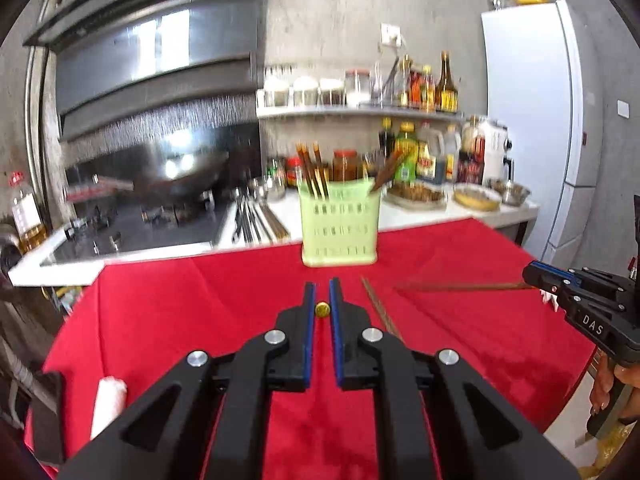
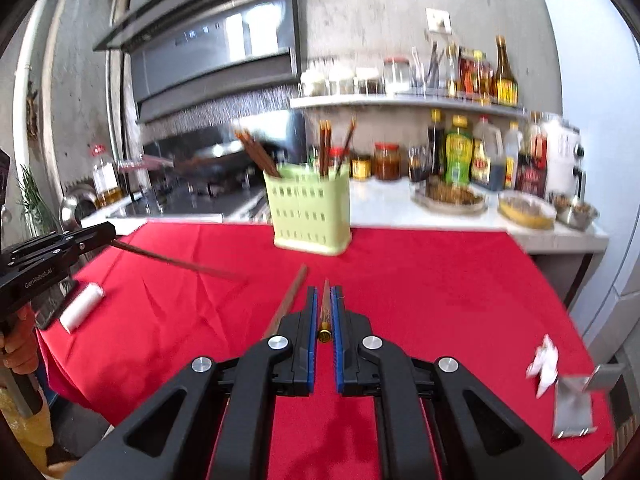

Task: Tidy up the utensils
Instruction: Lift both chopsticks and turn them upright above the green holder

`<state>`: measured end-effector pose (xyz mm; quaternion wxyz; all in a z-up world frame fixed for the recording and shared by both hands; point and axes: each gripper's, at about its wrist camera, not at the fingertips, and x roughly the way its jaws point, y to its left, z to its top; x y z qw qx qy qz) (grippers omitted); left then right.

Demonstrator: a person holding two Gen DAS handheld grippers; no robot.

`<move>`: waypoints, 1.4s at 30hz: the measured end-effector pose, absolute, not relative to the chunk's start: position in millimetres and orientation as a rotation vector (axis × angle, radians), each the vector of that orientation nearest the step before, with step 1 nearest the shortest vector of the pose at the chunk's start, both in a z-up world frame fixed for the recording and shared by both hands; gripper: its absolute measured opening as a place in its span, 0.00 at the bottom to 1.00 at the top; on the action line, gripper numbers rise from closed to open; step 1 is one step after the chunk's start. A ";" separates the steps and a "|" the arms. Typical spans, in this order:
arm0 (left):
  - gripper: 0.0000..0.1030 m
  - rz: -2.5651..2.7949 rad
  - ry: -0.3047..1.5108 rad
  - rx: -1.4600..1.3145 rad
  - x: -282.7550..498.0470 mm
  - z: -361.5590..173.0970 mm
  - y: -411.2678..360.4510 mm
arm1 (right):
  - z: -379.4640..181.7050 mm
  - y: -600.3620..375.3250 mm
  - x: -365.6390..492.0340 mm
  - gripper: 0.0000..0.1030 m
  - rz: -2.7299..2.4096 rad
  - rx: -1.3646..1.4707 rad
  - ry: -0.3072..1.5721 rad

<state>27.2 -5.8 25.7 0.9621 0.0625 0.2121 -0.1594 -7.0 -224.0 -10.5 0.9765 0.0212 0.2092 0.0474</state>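
We hold one chopstick (image 1: pixel 322 309) in the left claw (image 1: pixel 322 286) and another chopstick (image 2: pixel 325 312) in the right claw (image 2: pixel 325 294), both clamped shut. Next, we judge, each must tip upright into the green holder (image 2: pixel 310 210).

A home kitchen. Beyond the left claw (image 1: pixel 322 292), a wok (image 1: pixel 188 176) sits on the stove under a steel range hood (image 1: pixel 152 52); a wall shelf (image 1: pixel 360 110) carries spice jars and sauce bottles, and a white refrigerator (image 1: pixel 532 112) stands to the right.
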 end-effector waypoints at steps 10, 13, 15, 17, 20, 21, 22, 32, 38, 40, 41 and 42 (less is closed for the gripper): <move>0.07 -0.335 0.308 0.105 23.9 78.7 5.6 | 52.5 -227.7 -8.7 0.07 0.112 0.034 0.320; 0.07 -0.343 0.306 0.097 28.4 76.8 6.4 | 58.8 -225.1 -0.6 0.07 0.111 0.021 0.321; 0.07 -0.346 0.310 0.083 33.3 72.2 6.4 | 58.8 -222.8 5.7 0.07 0.107 0.011 0.322; 0.07 -0.339 0.303 0.072 37.1 67.3 6.7 | 57.9 -220.5 10.7 0.07 0.113 0.010 0.327; 0.07 -0.336 0.286 0.059 35.7 65.5 10.0 | 52.7 -215.9 17.7 0.07 0.110 -0.006 0.337; 0.07 -0.333 0.285 0.068 34.5 64.8 9.2 | 49.6 -213.7 20.3 0.07 0.106 -0.014 0.346; 0.07 -0.313 0.292 0.092 33.5 62.1 7.3 | 43.1 -211.7 25.2 0.07 0.115 -0.020 0.374; 0.07 -0.293 0.505 0.185 51.4 12.2 -4.9 | 1.5 -197.2 37.4 0.06 0.126 -0.072 0.492; 0.06 -0.314 0.535 0.213 52.5 1.9 -8.0 | 4.0 -195.6 38.4 0.06 0.122 -0.087 0.509; 0.06 -0.303 0.487 0.221 53.5 7.4 -9.4 | 7.6 -197.3 41.5 0.06 0.118 -0.087 0.504; 0.06 -0.308 0.471 0.212 55.8 11.4 -10.3 | 8.9 -198.7 42.2 0.06 0.119 -0.082 0.502; 0.06 -0.317 0.455 0.200 58.9 14.8 -11.1 | 10.9 -200.4 44.5 0.06 0.122 -0.075 0.499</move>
